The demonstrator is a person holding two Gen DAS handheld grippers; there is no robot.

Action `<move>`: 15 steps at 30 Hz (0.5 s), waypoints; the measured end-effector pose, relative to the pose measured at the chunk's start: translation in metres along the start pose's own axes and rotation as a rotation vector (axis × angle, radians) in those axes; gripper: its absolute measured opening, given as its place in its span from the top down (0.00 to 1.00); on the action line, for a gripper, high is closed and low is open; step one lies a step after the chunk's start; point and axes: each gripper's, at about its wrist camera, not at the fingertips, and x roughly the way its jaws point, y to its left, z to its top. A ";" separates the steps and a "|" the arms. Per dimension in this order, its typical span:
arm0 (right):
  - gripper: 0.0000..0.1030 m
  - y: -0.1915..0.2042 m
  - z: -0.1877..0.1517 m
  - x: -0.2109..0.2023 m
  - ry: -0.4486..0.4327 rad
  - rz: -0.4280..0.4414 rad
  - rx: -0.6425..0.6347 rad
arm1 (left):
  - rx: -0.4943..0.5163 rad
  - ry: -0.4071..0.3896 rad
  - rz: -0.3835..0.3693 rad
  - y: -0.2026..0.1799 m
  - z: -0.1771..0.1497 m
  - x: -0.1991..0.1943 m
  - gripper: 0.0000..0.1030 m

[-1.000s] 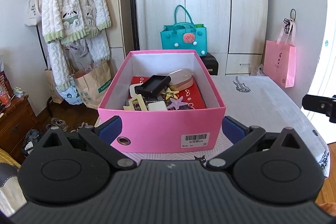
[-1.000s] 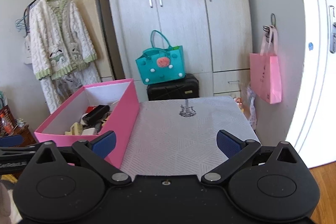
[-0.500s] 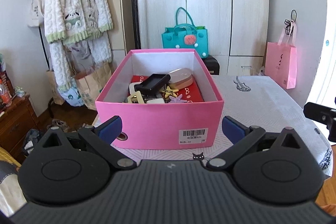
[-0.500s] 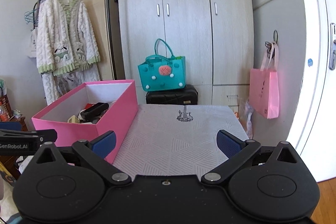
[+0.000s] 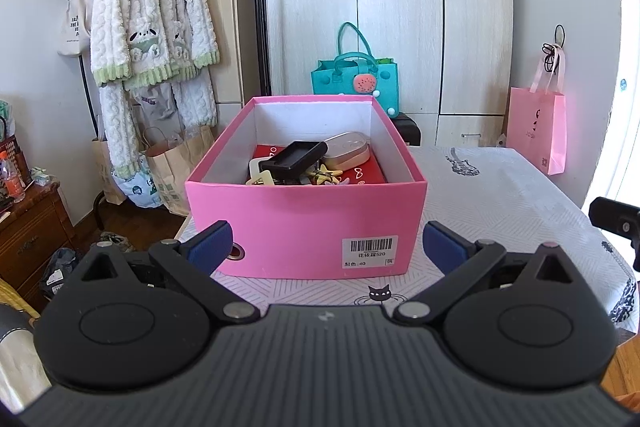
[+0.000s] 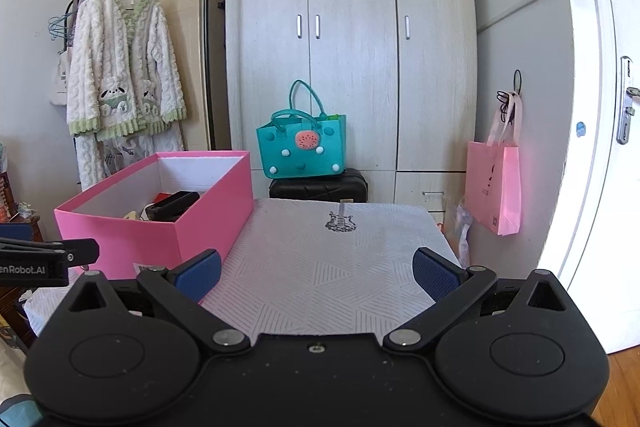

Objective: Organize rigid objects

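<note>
The pink box (image 5: 304,223) stands squarely before the left gripper (image 5: 326,247), its open top crowded with small items (image 5: 308,163), while bare tablecloth (image 6: 340,267) lies ahead of the right gripper (image 6: 318,273).

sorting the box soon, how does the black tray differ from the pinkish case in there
The black tray is dark, angular and open-topped; the pinkish case is pale, rounded and looks shut. The black tray lies tilted nearer the box's middle, the pinkish case behind it toward the back wall. Both rest atop the clutter inside the pink box.
</note>
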 end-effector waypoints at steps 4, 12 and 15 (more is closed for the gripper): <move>0.00 0.000 -0.004 -0.001 -0.006 0.001 0.017 | 0.004 -0.007 0.003 -0.002 -0.002 -0.002 0.00; 0.00 0.000 -0.011 -0.003 -0.023 0.012 0.041 | 0.009 -0.001 0.020 -0.004 -0.004 -0.001 0.00; 0.00 -0.001 -0.011 -0.003 -0.029 0.007 0.048 | 0.015 -0.003 0.031 -0.006 -0.004 -0.002 0.00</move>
